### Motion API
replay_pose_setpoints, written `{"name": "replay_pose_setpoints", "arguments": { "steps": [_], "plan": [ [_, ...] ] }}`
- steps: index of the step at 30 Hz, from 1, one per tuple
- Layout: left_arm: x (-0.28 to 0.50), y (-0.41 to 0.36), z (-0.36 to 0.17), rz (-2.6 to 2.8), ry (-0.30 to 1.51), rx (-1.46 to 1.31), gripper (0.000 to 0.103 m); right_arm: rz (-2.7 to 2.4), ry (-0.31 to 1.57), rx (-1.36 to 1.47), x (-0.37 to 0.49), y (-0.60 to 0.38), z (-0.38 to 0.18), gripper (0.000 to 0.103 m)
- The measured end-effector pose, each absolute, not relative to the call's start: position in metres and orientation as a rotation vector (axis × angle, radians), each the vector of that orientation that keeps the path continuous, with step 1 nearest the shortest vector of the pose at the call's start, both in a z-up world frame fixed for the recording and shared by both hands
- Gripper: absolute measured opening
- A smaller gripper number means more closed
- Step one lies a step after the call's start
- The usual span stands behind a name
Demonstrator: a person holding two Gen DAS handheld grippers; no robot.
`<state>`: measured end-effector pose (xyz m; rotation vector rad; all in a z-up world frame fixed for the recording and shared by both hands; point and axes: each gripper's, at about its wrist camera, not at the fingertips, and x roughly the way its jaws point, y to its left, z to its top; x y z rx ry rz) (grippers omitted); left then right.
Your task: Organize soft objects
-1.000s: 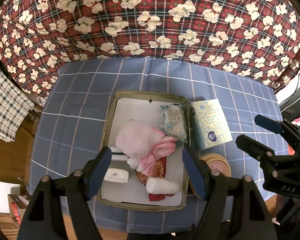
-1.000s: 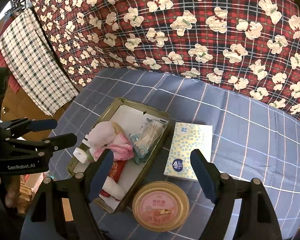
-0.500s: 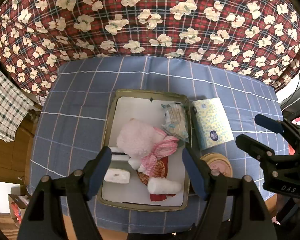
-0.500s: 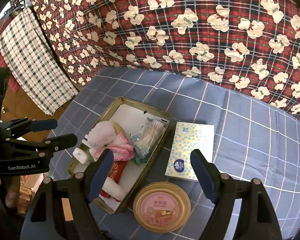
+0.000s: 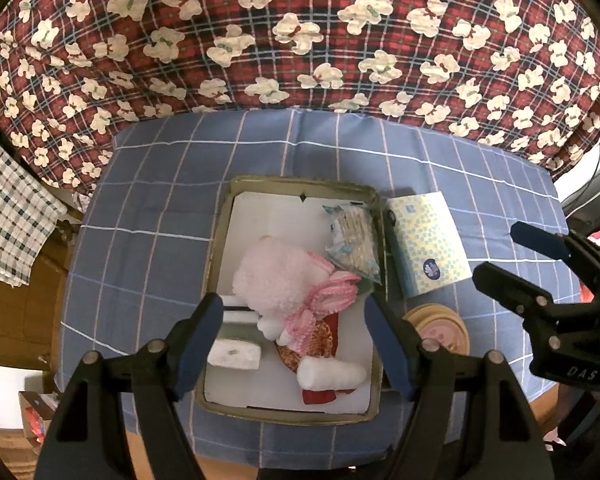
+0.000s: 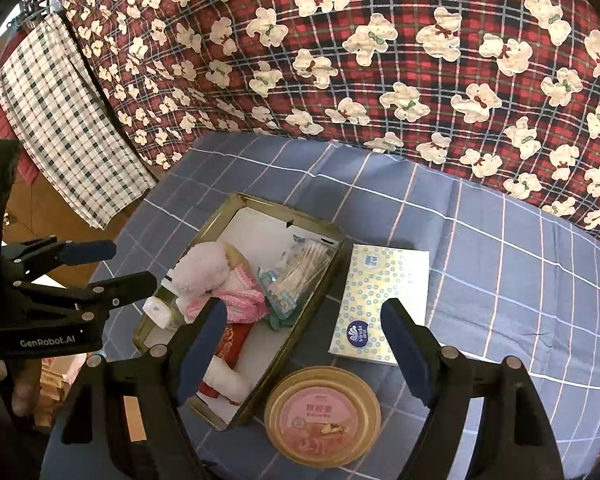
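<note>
Item: soft goods, tray lot. Change since a second ago: slight; both views have drawn back a little from the tabletop [image 5: 147,216], nothing in the lot has shifted, so the sorting appears paused or between steps rather than advanced. Left tool [image 5: 295,340]: jaws spread wide, empty, held above the near end of the tray [image 5: 300,182]. Right tool [image 6: 304,344]: likewise spread and empty, hanging over the gap between the tray and the tissue pack [image 6: 384,300]. Contents of the tray: pink plush toy [image 5: 275,280], fluffy, with a frilled pink-and-white ruffle, lying across the middle on top of a red cloth item; a white rolled piece [image 5: 332,374] at the near end; a clear bag of cotton swabs [image 5: 354,240] against the far right wall; a small white bottle [image 5: 233,354] at the near left. Outside the tray: the tissue pack, flat, just beside the right wall; a round lidded tin [image 6: 322,416] near the tray's near right corner. Judgement: the tissue pack looks the likeliest soft piece left to stow.
</note>
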<state>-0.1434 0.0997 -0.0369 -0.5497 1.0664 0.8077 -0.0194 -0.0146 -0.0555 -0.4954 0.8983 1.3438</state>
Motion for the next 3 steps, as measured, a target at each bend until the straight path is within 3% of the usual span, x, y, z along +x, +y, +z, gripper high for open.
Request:
{"name": "replay_pose_setpoints", "arguments": {
  "steps": [3],
  "plan": [
    [-0.1431, 0.1008, -0.038, 0.81, 1.071, -0.564, 0.074, 1.34, 0.901, -0.497, -0.0204, -0.0139, -0.0568, 0.081]
  ]
}}
